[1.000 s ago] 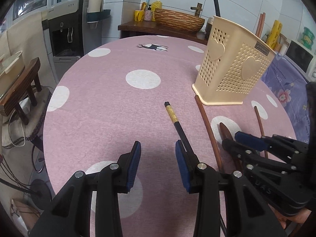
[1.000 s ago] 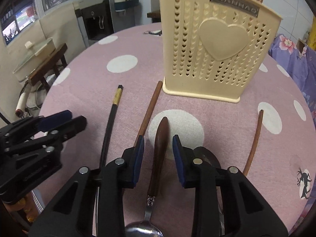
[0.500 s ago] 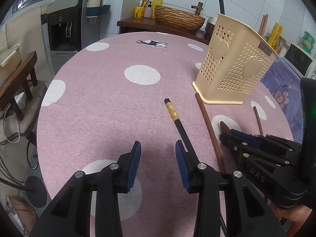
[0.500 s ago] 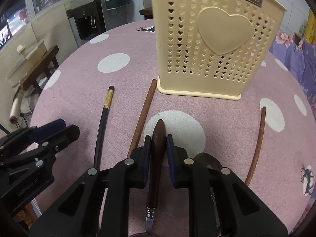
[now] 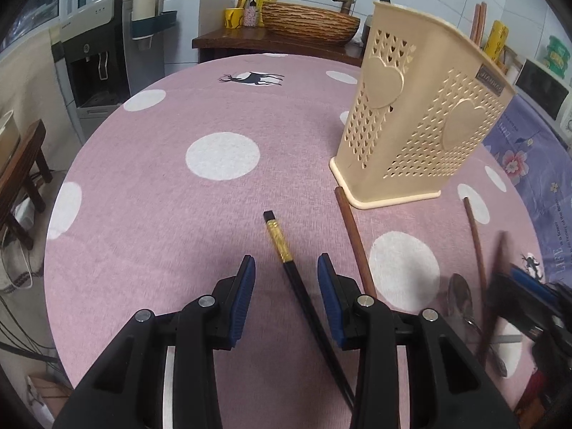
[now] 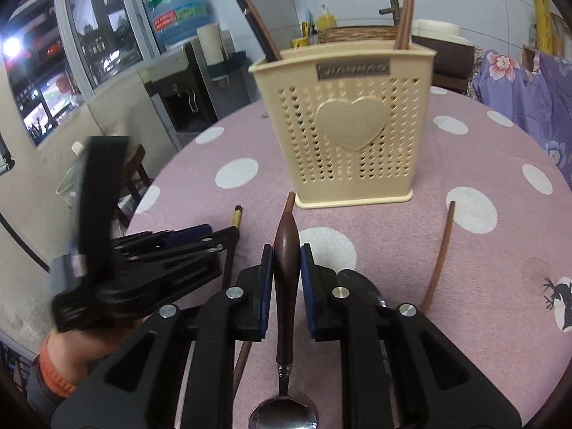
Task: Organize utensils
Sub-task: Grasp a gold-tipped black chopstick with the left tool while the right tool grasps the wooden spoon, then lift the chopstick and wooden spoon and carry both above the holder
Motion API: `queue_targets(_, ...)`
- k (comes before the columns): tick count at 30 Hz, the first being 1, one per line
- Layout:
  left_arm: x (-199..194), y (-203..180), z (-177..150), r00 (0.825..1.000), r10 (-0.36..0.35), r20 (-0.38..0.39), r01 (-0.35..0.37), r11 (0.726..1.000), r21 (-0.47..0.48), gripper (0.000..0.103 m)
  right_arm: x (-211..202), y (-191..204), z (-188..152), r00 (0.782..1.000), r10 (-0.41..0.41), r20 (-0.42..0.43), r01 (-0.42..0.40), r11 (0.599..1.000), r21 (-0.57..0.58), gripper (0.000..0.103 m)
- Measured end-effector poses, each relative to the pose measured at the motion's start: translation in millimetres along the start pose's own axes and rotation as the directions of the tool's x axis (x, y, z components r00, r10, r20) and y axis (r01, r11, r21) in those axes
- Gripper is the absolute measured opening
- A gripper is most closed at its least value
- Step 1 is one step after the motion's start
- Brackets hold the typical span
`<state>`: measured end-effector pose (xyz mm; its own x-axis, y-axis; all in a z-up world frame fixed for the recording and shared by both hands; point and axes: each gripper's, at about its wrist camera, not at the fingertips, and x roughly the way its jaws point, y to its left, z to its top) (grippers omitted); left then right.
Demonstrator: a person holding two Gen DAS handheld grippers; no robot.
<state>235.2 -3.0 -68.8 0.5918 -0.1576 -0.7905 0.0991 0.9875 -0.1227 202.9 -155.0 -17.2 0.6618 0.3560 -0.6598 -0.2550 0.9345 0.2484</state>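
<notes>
My right gripper (image 6: 286, 268) is shut on the brown wooden handle of a steel spoon (image 6: 286, 250), held above the pink dotted table with the bowl toward me. The cream perforated utensil holder (image 6: 350, 143) stands ahead with chopsticks (image 6: 404, 10) in it; it also shows in the left wrist view (image 5: 418, 114). My left gripper (image 5: 286, 279) is open, its jaws on either side of a black chopstick with a gold band (image 5: 279, 239). Two brown chopsticks (image 5: 352, 236) (image 5: 475, 239) lie on the table. The lifted spoon is blurred at the right of the left wrist view (image 5: 495, 286).
Another spoon (image 5: 461, 296) lies by the right chopstick. A water dispenser (image 5: 103, 53) and a wooden sideboard with a woven basket (image 5: 307, 25) stand behind the table. A purple floral cloth (image 6: 518, 82) lies at the right.
My right gripper has closed on the spoon handle and lifted it off the table. My left gripper moved right until its open jaws flank the black chopstick.
</notes>
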Motion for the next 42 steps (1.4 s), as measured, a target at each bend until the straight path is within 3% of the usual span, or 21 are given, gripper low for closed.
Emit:
queue_targets(6,11.3,-7.4,7.2,0.998,0.057,-0.019,-0.057,0.998,0.009,0.028,-17.8,1.3,-5.7,0.998,-0.015,0.056,0.016,1.000,-0.019,0.016)
queue_targets(14,13.0,-23.5,5.5,0.987,0.159,-0.009,-0.158,0.986,0.051,0.016,-19.9,0.7,-8.7,0.998,-0.004,0.066,0.005,1.000,-0.013,0.016)
queue_targets(23,14.9,-29.3,5.9,0.984,0.177,0.001,-0.177,0.983,0.041,0.009,-21.0,-7.1,-9.5,0.998,-0.008,0.070,0.007,1.000,0.015,0.016)
queue_targets(29,11.4,-27.2,7.9,0.992,0.126,0.013,-0.126,0.992,0.017,0.008,-24.2,-6.5,-12.6,0.996,-0.001,0.084,0.000,1.000,0.017,0.016)
queue_targets(35,-36.7,-17.5,11.0,0.991,0.034,0.128,-0.031,0.999,-0.028,0.008,-28.6,-10.3,-14.1,0.995,0.010,0.096,-0.013,1.000,0.027,0.016)
queue_targets(42,-127.1,-7.6,11.8,0.944,-0.066,0.324,0.078,0.997,-0.025,0.008,-34.9,-11.5,-15.0,0.994,0.014,0.109,-0.018,0.999,0.034,0.016)
